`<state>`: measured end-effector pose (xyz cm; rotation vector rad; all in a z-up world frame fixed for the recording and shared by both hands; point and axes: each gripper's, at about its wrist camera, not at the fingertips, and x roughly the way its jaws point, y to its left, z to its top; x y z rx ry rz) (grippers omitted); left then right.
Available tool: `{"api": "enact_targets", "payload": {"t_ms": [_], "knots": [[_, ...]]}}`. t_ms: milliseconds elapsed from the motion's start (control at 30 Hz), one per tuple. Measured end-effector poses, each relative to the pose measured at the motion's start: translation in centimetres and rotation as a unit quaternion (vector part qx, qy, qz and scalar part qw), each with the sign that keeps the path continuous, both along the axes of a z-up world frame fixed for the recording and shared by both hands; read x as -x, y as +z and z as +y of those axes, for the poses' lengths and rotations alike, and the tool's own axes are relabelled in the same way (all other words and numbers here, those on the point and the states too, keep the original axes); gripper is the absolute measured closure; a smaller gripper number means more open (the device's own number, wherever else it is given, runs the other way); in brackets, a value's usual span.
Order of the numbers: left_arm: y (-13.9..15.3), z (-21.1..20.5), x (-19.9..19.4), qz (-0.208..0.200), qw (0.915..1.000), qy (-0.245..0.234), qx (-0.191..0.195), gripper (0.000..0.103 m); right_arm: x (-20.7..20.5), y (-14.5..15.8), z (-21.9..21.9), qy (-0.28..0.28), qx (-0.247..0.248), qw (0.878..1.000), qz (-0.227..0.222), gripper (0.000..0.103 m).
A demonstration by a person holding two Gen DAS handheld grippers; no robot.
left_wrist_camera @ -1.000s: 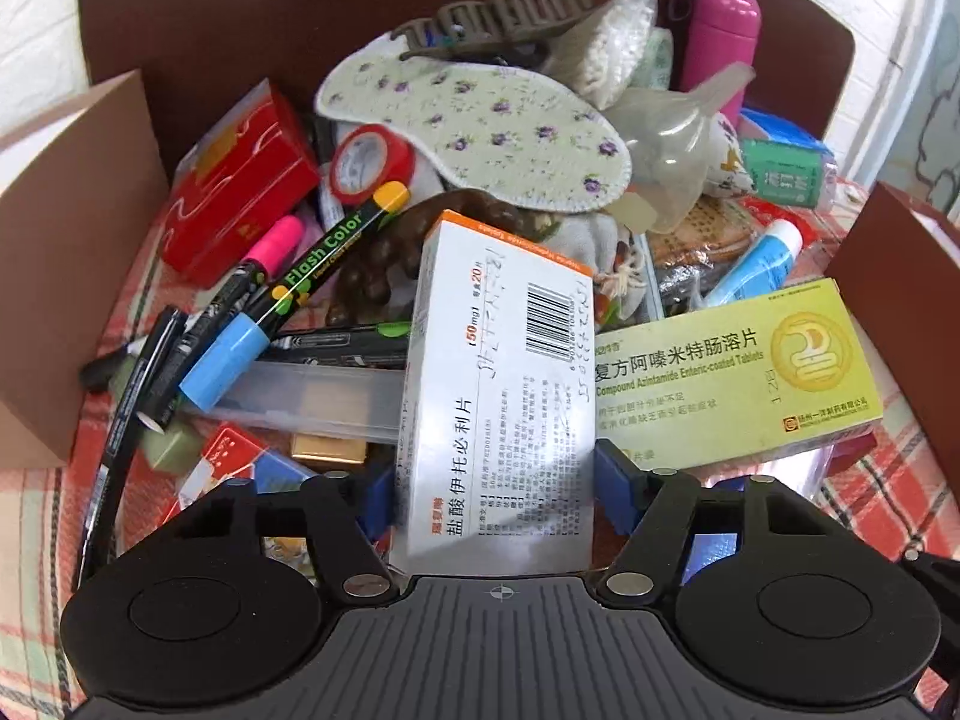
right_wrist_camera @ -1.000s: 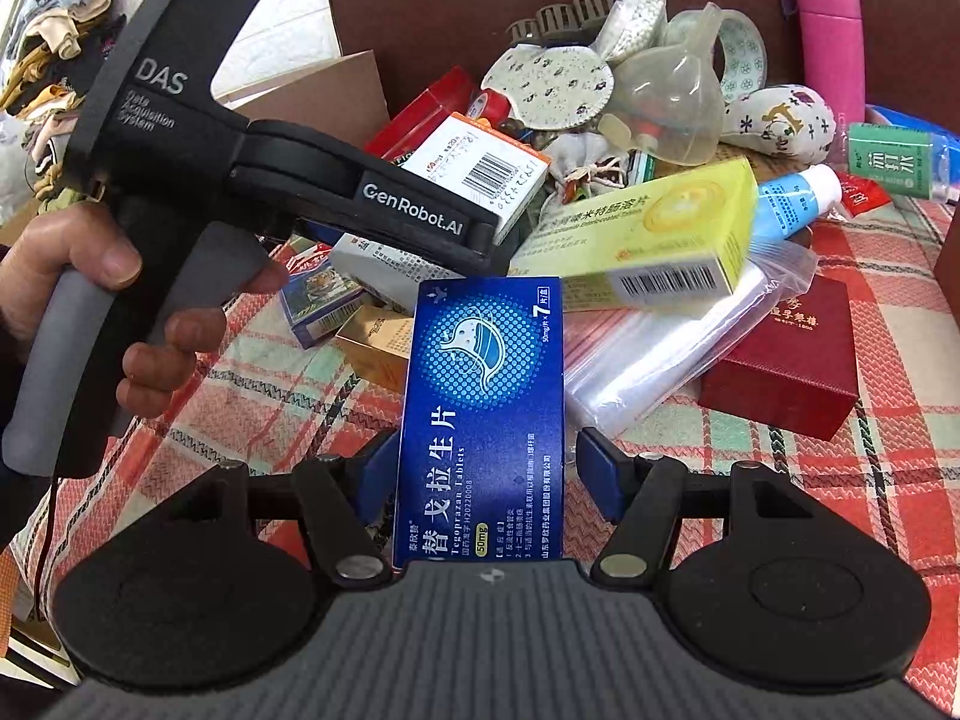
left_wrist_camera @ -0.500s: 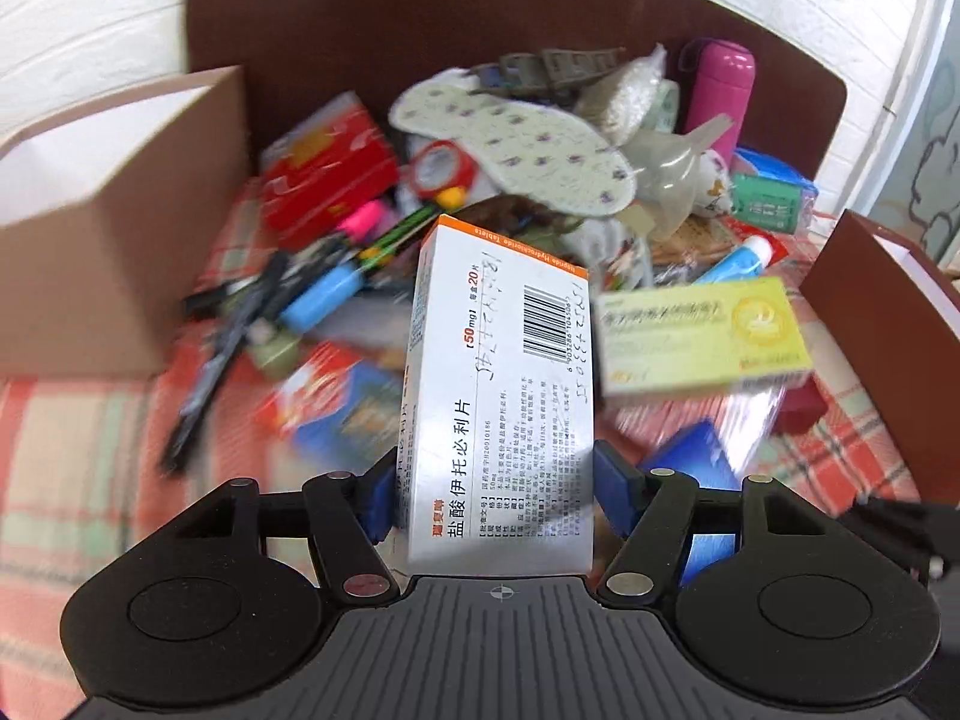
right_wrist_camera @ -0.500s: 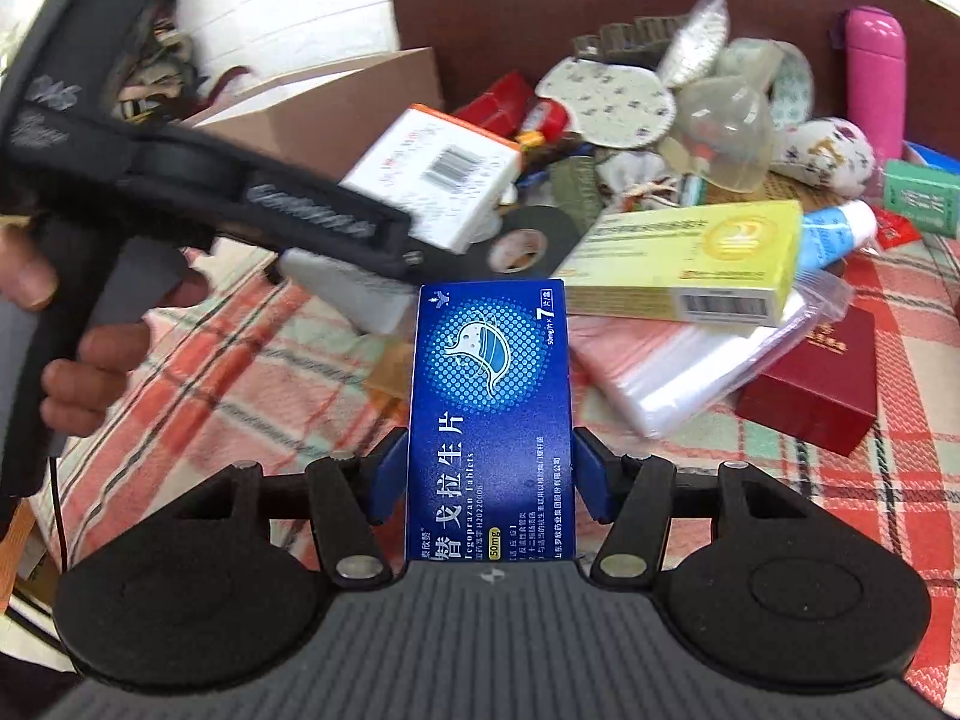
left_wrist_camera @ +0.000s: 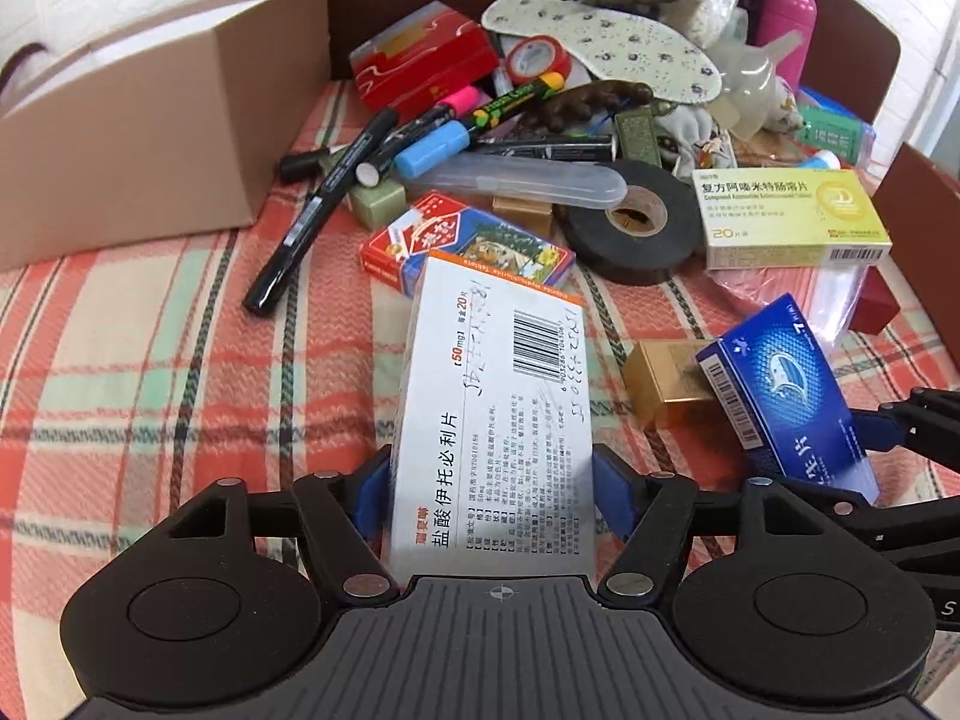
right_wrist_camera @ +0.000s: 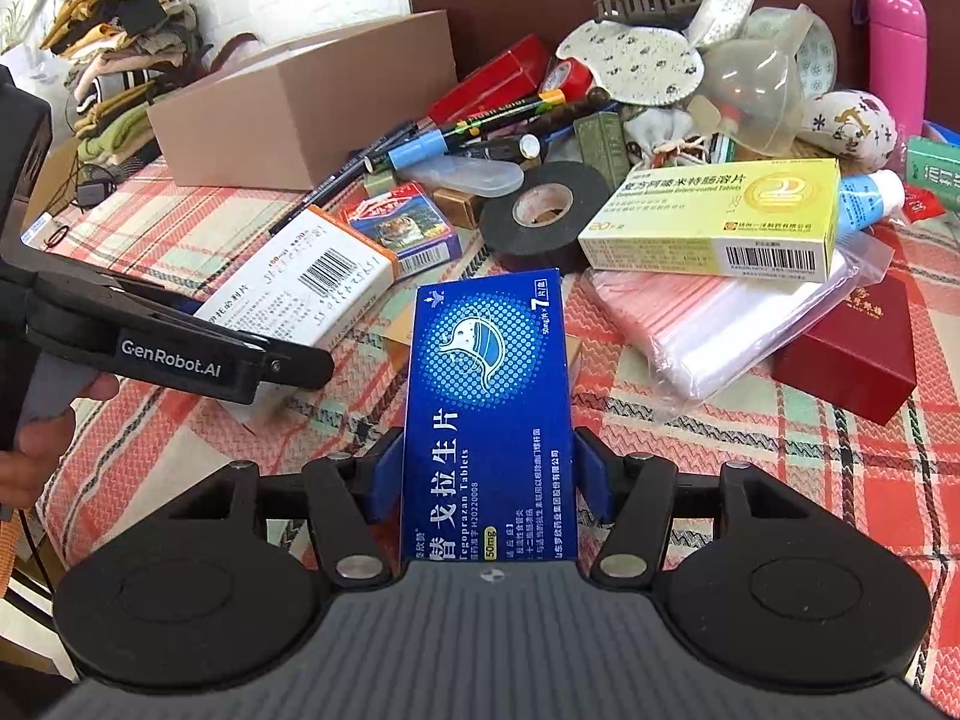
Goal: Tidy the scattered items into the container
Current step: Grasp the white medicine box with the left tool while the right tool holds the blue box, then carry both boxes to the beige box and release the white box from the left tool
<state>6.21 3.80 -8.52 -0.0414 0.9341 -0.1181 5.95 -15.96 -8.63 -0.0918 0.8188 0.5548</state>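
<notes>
left hand-held gripper: clamped on the white medicine box; the log-side reading is that its jaws are opening slightly, yet the blue pads press both long edges of the box.
right hand-held gripper: clamped on the blue tablet box, pads on its two long sides.
long axis of each box: runs away from the camera, up the frame, standing out past the fingertips.
container: the cardboard box, upper left of the left wrist view, open top turned away; in the right wrist view it sits upper left of centre.
direction: the box lies up and left of both held items, across bare plaid cloth on the bench.
nearer hand: judged the left, since the right one sits at the lower right edge of the left view.
likely next: swing left, then release over the opening.
</notes>
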Motion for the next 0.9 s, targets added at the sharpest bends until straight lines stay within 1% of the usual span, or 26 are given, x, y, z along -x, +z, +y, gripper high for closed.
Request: {"api": "enact_targets", "payload": {"t_ms": [67, 200, 300, 400, 600, 800, 900], "knots": [[0.1, 0.0, 0.2, -0.003, 1.0000, -0.002, -0.002, 0.035, 0.0, 0.1, 0.0, 0.000, 0.000, 1.000, -0.002, 0.040], [0.8, 0.8, 0.9, -0.009, 0.9998, 0.011, 0.014, 0.035, 0.4, 0.9, 0.1, 0.002, -0.009, 1.000, -0.012, 0.040], [2.1, 1.6, 1.8, -0.024, 0.9994, 0.024, 0.012, 0.035, 0.6, 2.2, 0.5, 0.017, -0.024, 0.999, -0.022, 0.040], [4.1, 2.6, 2.7, -0.049, 0.9980, 0.035, 0.017, 0.035, 0.6, 3.8, 1.3, 0.034, -0.039, 0.998, -0.034, 0.040], [8.2, 5.1, 3.7, -0.102, 0.9926, 0.065, 0.018, 0.035, -0.2, 7.2, 5.1, 0.083, -0.049, 0.993, -0.074, 0.040], [11.8, 8.1, 3.1, -0.153, 0.9831, 0.101, -0.002, 0.035, -2.7, 10.6, 9.8, 0.130, -0.087, 0.985, -0.076, 0.040], [13.0, 10.3, 1.7, -0.159, 0.9803, 0.116, 0.006, 0.035, -4.6, 12.3, 12.2, 0.141, -0.086, 0.983, -0.083, 0.040]]}}
